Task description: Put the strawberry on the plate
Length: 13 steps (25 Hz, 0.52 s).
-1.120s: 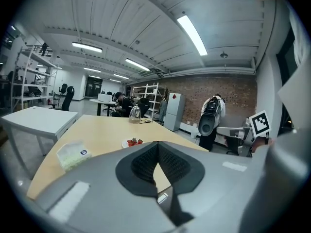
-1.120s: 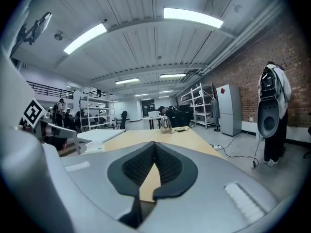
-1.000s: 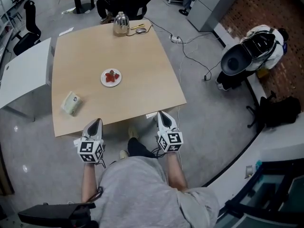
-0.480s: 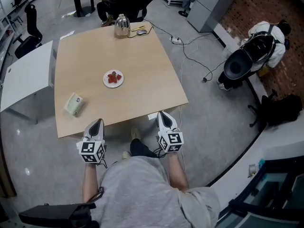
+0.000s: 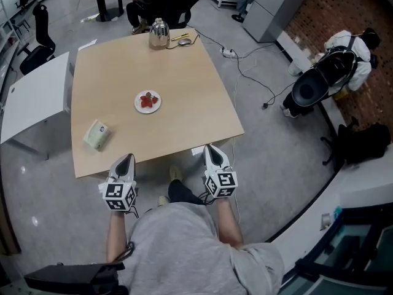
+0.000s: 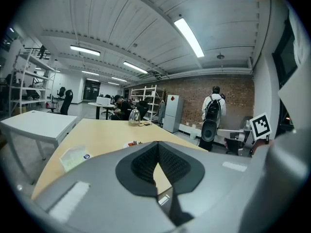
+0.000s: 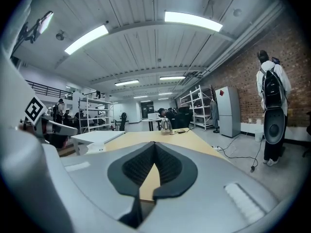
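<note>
At the near edge of the table [image 5: 184,91], both tools hang level with the person's waist, side by side and well apart. The left gripper [image 5: 124,160] has its jaws pressed together, the dark pads meeting at the tips with nothing between them, as the left gripper view shows [image 6: 156,145]. The right gripper [image 5: 210,149] is the same: jaws closed tip to tip and empty [image 7: 154,144]. Each points forward across the wooden top, and neither touches anything on it.

Ahead of the left gripper, near the table's left edge, lies a pale green packet [image 5: 97,134]. Further in, about mid-table, sits a small white plate [image 5: 155,109] with the strawberry [image 5: 145,99] on it, red and lying roughly in the middle of the plate. At the far edge stands a shiny metal kettle [image 5: 159,34] with a few small items just beside it.

A white table [image 5: 34,100] adjoins on the left. Cables [image 5: 245,66] trail over the grey floor on the right, towards a person in white with a black pack [image 5: 334,66] by the brick wall.
</note>
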Tool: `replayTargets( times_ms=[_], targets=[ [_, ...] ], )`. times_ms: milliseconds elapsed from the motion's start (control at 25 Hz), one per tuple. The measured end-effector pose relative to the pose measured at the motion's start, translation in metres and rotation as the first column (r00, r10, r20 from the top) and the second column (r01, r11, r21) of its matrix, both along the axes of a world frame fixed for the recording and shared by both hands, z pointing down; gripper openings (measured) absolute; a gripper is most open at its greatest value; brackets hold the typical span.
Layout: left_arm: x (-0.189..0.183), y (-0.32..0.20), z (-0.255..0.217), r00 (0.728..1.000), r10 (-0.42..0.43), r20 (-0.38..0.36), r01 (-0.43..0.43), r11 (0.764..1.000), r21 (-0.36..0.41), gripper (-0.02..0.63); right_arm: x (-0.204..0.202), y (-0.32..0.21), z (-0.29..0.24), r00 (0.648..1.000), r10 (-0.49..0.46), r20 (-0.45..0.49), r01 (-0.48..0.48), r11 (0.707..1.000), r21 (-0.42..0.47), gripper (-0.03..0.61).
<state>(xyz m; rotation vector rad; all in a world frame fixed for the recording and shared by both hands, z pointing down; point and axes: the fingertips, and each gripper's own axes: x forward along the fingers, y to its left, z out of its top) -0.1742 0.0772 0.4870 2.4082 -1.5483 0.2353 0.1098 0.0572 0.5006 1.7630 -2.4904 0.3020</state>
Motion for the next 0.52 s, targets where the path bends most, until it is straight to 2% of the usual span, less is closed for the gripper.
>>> replayTargets(
  times_ms=[520],
  targets=[
    [-0.0007, 0.0034, 0.0012, 1.0, -0.005, -0.003, 0.004, 1.0, -0.008, 0.02, -0.0009, 0.0021, 0.0008, 1.0, -0.004, 0.004, 0.004, 1.0, -0.008, 0.006]
  ],
)
